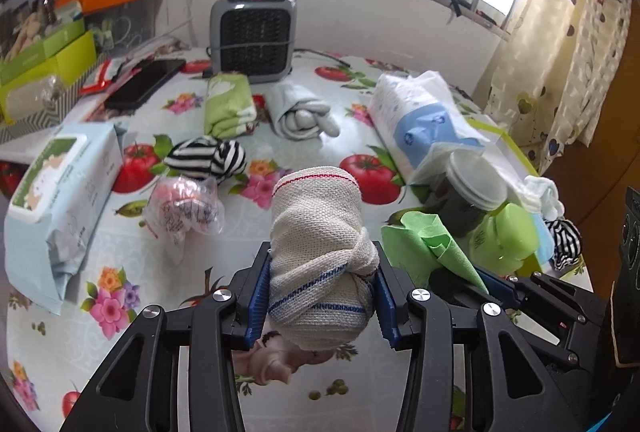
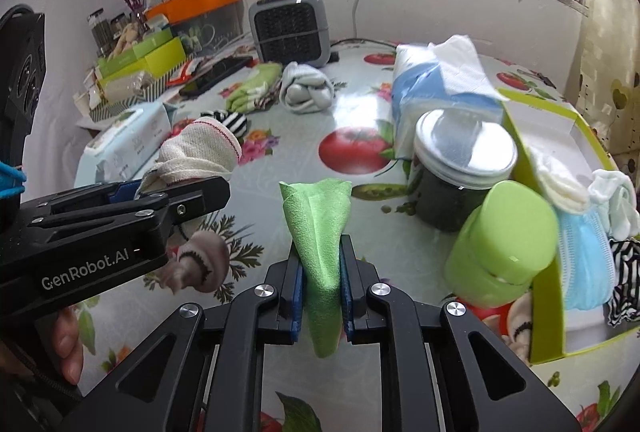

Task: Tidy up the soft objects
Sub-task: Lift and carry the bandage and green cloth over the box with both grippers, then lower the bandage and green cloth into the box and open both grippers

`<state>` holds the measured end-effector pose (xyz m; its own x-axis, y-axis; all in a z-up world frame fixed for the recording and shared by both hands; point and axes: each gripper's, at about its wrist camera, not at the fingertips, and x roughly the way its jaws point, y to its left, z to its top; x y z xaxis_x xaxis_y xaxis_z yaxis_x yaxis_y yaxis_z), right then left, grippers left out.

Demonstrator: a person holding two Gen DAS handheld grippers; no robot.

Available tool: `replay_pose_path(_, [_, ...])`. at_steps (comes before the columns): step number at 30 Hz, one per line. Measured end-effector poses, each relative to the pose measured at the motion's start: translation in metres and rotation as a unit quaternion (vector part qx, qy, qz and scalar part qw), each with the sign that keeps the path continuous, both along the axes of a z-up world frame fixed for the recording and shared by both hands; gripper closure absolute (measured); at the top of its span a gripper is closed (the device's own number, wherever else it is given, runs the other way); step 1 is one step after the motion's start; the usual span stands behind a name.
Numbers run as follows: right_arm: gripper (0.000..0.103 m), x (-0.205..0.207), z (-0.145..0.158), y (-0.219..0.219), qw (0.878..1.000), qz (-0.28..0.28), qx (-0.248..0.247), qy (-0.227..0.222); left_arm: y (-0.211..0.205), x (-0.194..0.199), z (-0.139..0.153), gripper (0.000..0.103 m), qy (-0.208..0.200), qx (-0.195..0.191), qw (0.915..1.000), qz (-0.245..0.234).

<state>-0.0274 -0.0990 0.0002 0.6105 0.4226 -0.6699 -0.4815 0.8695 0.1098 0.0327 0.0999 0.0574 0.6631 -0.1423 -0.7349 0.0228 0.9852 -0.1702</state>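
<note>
My left gripper [image 1: 320,292] is shut on a knotted cream woven cloth [image 1: 316,232] with red and blue stripes, held above the table; it also shows in the right wrist view [image 2: 200,152]. My right gripper [image 2: 320,284] is shut on a folded green cloth [image 2: 318,232], seen at right in the left wrist view [image 1: 428,244]. A yellow-green box [image 2: 548,292] at right holds a blue mask, white socks and a striped cloth. On the table lie a green towel [image 1: 228,104], a grey rolled cloth [image 1: 300,112], a striped sock ball [image 1: 208,156] and a pink bagged item [image 1: 184,208].
A dark jar [image 2: 460,172] and a green bottle [image 2: 504,244] stand next to the box. A tissue pack [image 1: 416,124], a wipes pack [image 1: 60,192], a grey heater [image 1: 254,32], a phone [image 1: 144,82] and stacked boxes [image 1: 48,52] sit around the table.
</note>
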Motion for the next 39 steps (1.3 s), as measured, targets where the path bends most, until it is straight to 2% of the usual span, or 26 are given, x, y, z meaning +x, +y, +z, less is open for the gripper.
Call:
replay_pose_path(6, [0.087,-0.005,0.017,-0.018,1.000,-0.009,0.013,-0.019,-0.016,-0.004,0.019,0.060,-0.023,0.005,0.9995,-0.022])
replay_pose_path(19, [0.087,-0.002,0.051,-0.090,0.995,-0.080,0.019,-0.057,-0.077,0.002,0.047,0.060,-0.052,0.005,0.9947,-0.088])
replay_pose_path(30, [0.087,0.008,0.067,-0.150,0.988,-0.137,0.016,-0.070,-0.130,0.018,0.054,0.060,-0.051,0.001,0.9897,-0.134])
replay_pose_path(39, [0.087,0.034,0.073,-0.193,0.983,-0.169,0.014,-0.065,-0.169,0.045,0.055,0.060,-0.038,-0.004,0.9858,-0.163])
